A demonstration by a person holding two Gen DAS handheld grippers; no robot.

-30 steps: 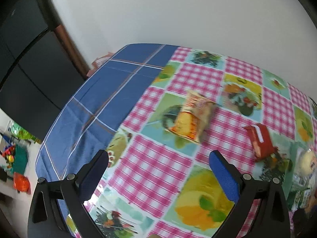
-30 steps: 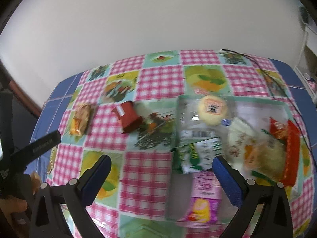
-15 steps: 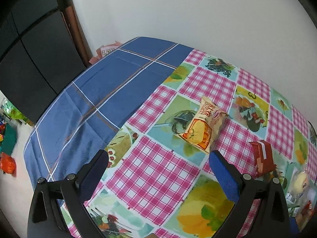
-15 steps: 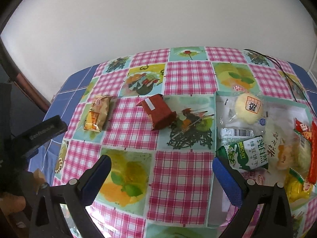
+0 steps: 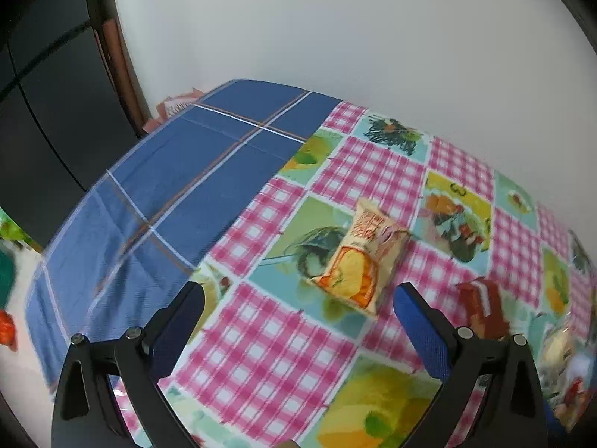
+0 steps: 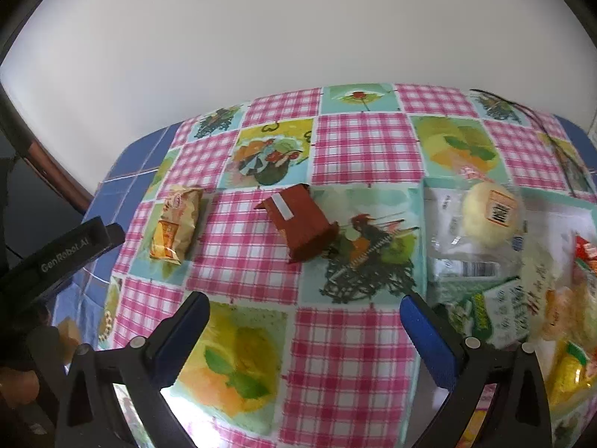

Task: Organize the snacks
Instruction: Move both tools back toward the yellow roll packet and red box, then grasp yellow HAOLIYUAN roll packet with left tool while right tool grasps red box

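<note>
An orange-yellow snack packet (image 5: 363, 259) (image 6: 176, 224) lies flat on the pink-checked tablecloth. A dark red snack box (image 6: 300, 224) (image 5: 485, 308) lies to its right. My left gripper (image 5: 298, 295) is open above the cloth, with the packet just beyond its right finger. My right gripper (image 6: 304, 304) is open, and the red box lies ahead of it between the fingers' lines. A clear tray (image 6: 559, 216) at the right holds several wrapped snacks, among them a round yellow bun (image 6: 488, 212) and a green biscuit pack (image 6: 492, 310).
A blue plaid cloth (image 5: 179, 186) covers the table's left end, with a dark cabinet (image 5: 48, 112) beyond. A white wall stands behind the table. The left gripper's black body (image 6: 59, 257) and a hand (image 6: 15, 388) show at the left of the right wrist view. A black cable (image 6: 552, 134) lies far right.
Both grippers have come lower and closer to the table. In the right wrist view the red box and packet shifted right and grew larger. Both stayed open.
</note>
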